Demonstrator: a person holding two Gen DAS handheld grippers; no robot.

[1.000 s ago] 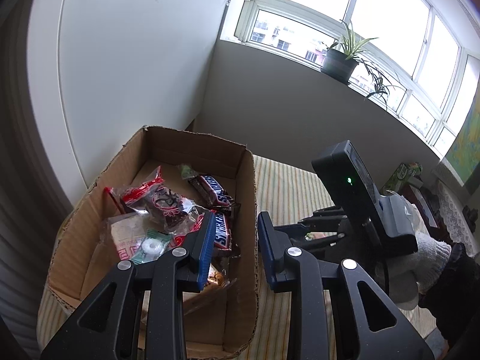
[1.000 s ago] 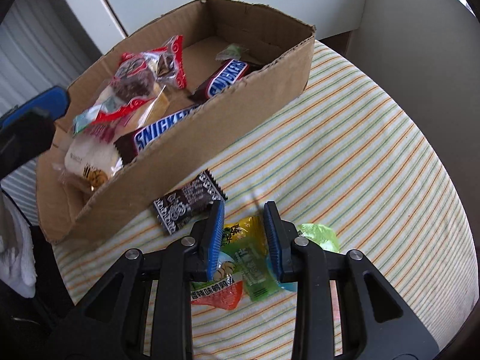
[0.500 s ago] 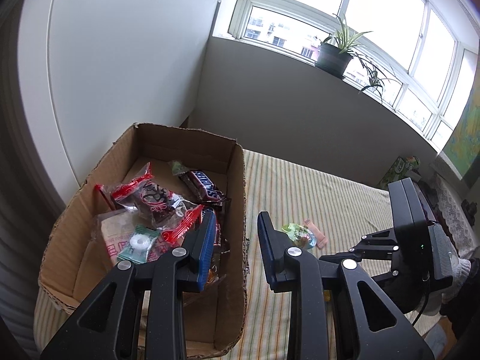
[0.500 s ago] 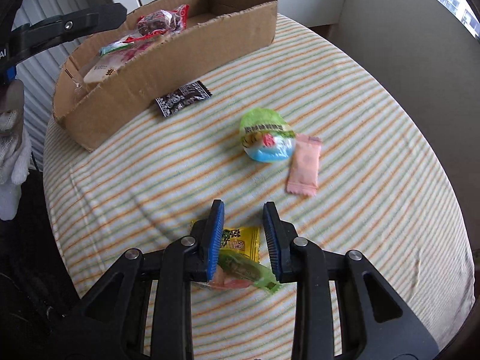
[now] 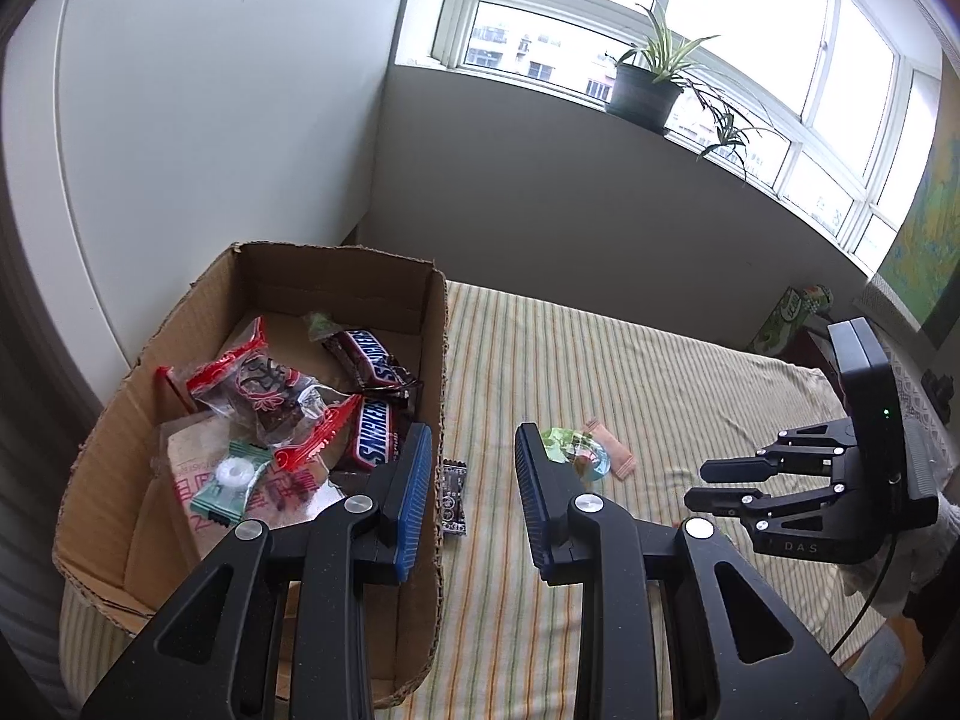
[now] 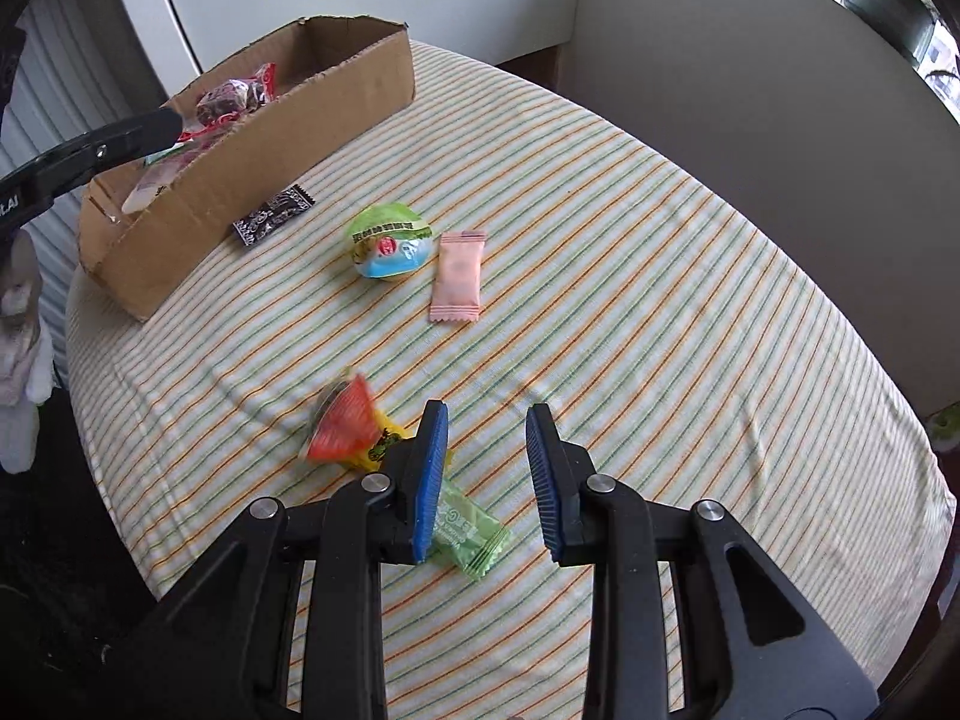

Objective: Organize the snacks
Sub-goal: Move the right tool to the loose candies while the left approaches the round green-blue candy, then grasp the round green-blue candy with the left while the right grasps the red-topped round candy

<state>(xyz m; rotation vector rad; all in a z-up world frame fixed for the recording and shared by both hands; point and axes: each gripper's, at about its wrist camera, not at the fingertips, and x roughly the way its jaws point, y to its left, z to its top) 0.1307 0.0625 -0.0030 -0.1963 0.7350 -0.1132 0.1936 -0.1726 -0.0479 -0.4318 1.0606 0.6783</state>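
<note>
A cardboard box [image 5: 432,324] [image 6: 288,138] on the striped tablecloth holds Snickers bars [image 5: 372,354] and several wrapped snacks. Outside it lie a black packet [image 6: 273,216] [image 5: 453,495], a round green-topped snack [image 6: 390,246] [image 5: 576,450], a pink packet [image 6: 457,276], an orange-yellow packet [image 6: 348,426] and a light green packet [image 6: 471,531]. My left gripper [image 5: 474,483] is open and empty above the box's right wall. My right gripper [image 6: 487,468] is open and empty above the cloth, just right of the orange and green packets; it also shows in the left wrist view [image 5: 714,483].
The table [image 6: 690,300] is round, with its edge close at the right and front. A wall and a windowsill with a potted plant [image 5: 645,90] lie behind. A green carton [image 5: 792,312] stands beyond the far right edge.
My right gripper has pulled back from the box to the near side of the table and opened wider; the orange and green packets now lie beside its left finger. My left gripper has risen slightly.
</note>
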